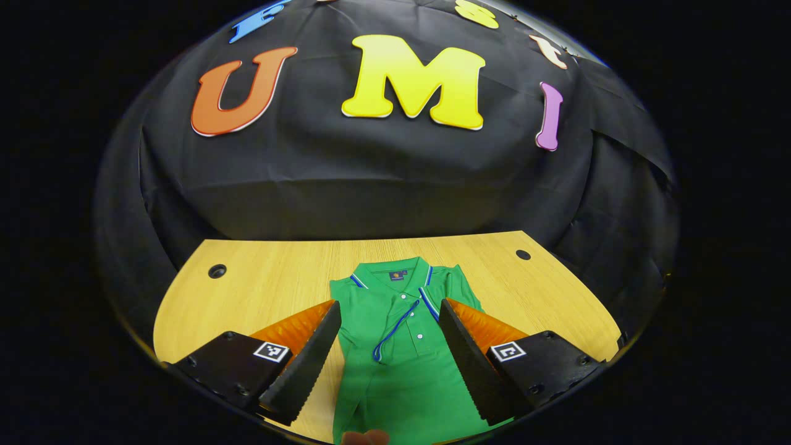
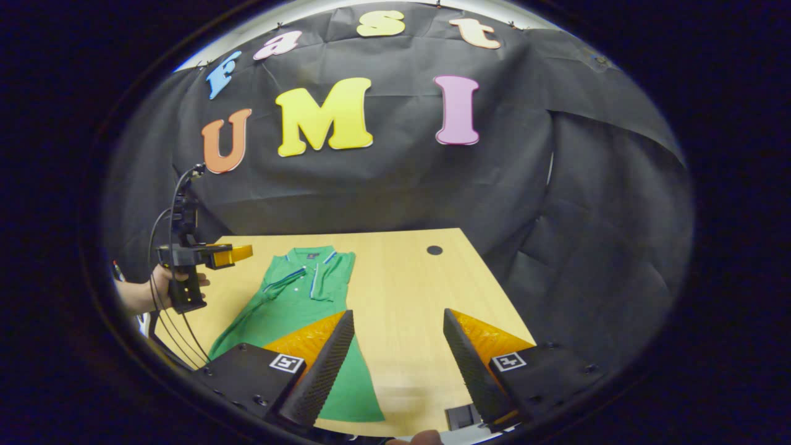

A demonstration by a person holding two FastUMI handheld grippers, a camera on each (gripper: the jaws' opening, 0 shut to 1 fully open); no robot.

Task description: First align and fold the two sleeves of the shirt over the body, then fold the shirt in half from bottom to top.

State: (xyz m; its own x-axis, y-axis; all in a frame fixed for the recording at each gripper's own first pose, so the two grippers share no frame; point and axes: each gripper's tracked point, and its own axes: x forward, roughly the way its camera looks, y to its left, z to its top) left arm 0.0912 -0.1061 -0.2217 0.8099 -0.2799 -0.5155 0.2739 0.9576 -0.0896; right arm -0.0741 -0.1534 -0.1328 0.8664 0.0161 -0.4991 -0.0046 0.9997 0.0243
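Green shirt (image 1: 395,346) lies flat along the wooden surface (image 1: 259,278), collar toward the booth wall, both sleeves apparently already folded in over the body, so the bottom-to-top fold looks to be what remains; left tongs (image 1: 389,346) hang wide over its chest, holding nothing; right tongs (image 2: 398,364) stand wide beside its hem, likewise holding nothing, perhaps ready for that fold.
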